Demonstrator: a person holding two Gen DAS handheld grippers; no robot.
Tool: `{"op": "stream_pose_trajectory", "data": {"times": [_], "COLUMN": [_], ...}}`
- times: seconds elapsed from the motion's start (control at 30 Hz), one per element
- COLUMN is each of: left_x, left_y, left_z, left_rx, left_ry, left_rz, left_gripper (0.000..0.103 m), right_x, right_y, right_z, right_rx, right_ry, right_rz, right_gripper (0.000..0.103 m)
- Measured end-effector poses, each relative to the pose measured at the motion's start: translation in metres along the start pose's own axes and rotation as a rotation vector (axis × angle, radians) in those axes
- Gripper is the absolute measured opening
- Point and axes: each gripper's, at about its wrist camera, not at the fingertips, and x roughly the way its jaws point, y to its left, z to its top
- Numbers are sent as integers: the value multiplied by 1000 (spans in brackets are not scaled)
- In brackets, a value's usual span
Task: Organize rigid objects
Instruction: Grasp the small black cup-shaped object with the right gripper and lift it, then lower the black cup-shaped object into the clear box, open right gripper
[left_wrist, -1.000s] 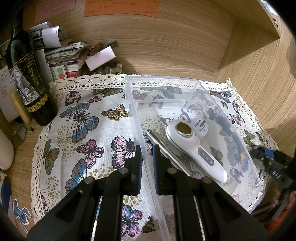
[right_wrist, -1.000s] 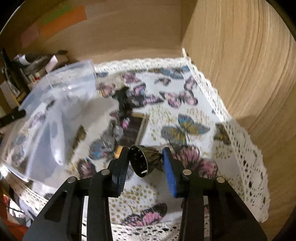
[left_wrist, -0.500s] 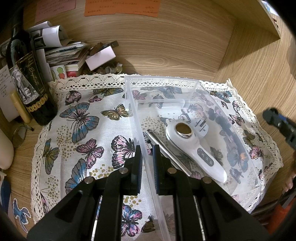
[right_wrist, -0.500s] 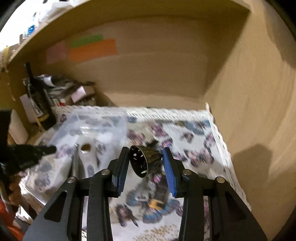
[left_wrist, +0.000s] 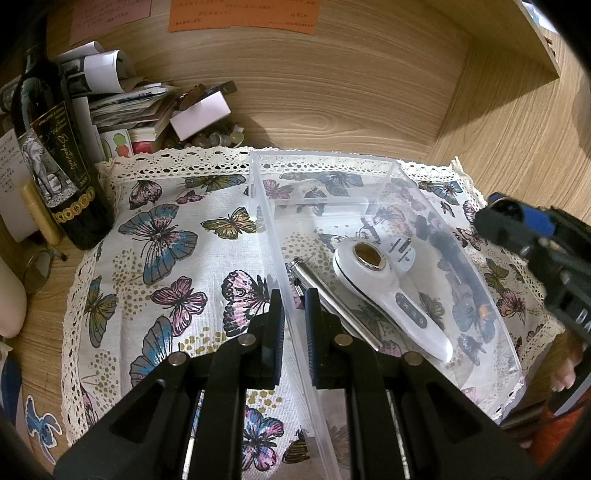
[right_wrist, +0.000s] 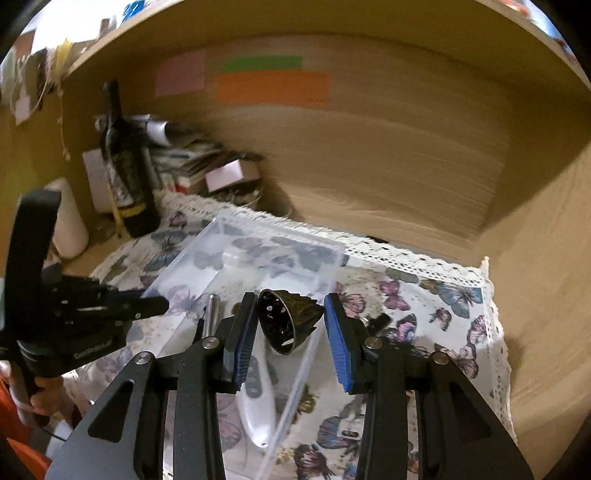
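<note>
A clear plastic bin (left_wrist: 321, 156) stands on the butterfly cloth (left_wrist: 166, 258). Inside it lie a white handheld device with a gold disc (left_wrist: 391, 295), a silver metal tube (left_wrist: 332, 301) and a white plug (left_wrist: 402, 252). My left gripper (left_wrist: 293, 295) is shut on the bin's left wall. My right gripper (right_wrist: 291, 306) is shut on a dark perforated metal cup (right_wrist: 284, 321), held in the air over the bin's right wall (right_wrist: 295, 387). The right gripper's tip (left_wrist: 517, 225) also shows at the right edge of the left wrist view.
A dark wine bottle (left_wrist: 55, 166) and a heap of papers and small boxes (left_wrist: 140, 107) crowd the back left corner. Wooden walls close the back and right sides. Small dark items (right_wrist: 378, 321) lie on the cloth right of the bin. A hand (left_wrist: 565, 369) holds the right gripper.
My right gripper has risen off the cloth with the dark metal cup and swung left toward the bin, levelling out. The left gripper and the bin stayed put.
</note>
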Motion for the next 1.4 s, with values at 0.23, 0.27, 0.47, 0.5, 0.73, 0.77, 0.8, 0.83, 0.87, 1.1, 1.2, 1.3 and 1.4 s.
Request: {"op": "stream_pose_trajectory", "data": {"times": [0.23, 0.27, 0.47, 0.5, 0.73, 0.77, 0.8, 0.83, 0.87, 1.1, 1.2, 1.3, 1.4], "left_x": [0, 0, 0, 0, 0, 0, 0, 0, 0, 0, 0, 0, 0], "left_y": [0, 0, 0, -1, 0, 0, 0, 0, 0, 0, 0, 0, 0], "left_z": [0, 0, 0, 0, 0, 0, 0, 0, 0, 0, 0, -1, -1], "left_rx": [-1, -1, -1, 1, -1, -1, -2, -2, -2, -1, -1, -1, -1], "left_ry": [-1, -2, -2, -2, -2, -2, -1, -1, -2, -2, -2, -2, -2], "left_rz": [-1, -1, -1, 0, 0, -1, -1, -2, -1, -1, -1, -1, -1], "left_gripper": [11, 11, 11, 11, 11, 11, 11, 11, 11, 11, 11, 11, 11], "right_x": [22, 25, 43, 45, 55, 56, 57, 57, 57, 51, 42, 28, 14], "right_y": [24, 27, 41, 41, 43, 43, 43, 44, 44, 40, 36, 24, 9], "right_z": [-7, -9, -20, -21, -26, -26, -27, -27, -27, -24, -19, -11, -4], "right_rx": [-61, -73, -136, -138, -139, -138, -137, -139, -137, -116, -96, -63, -33], "right_ry": [85, 98, 194, 205, 279, 285, 287, 286, 285, 268, 235, 186, 139], "right_rz": [71, 73, 100, 105, 131, 135, 137, 133, 135, 139, 119, 94, 60], "right_gripper": [34, 34, 34, 34, 34, 34, 34, 34, 34, 34, 36, 38, 39]}}
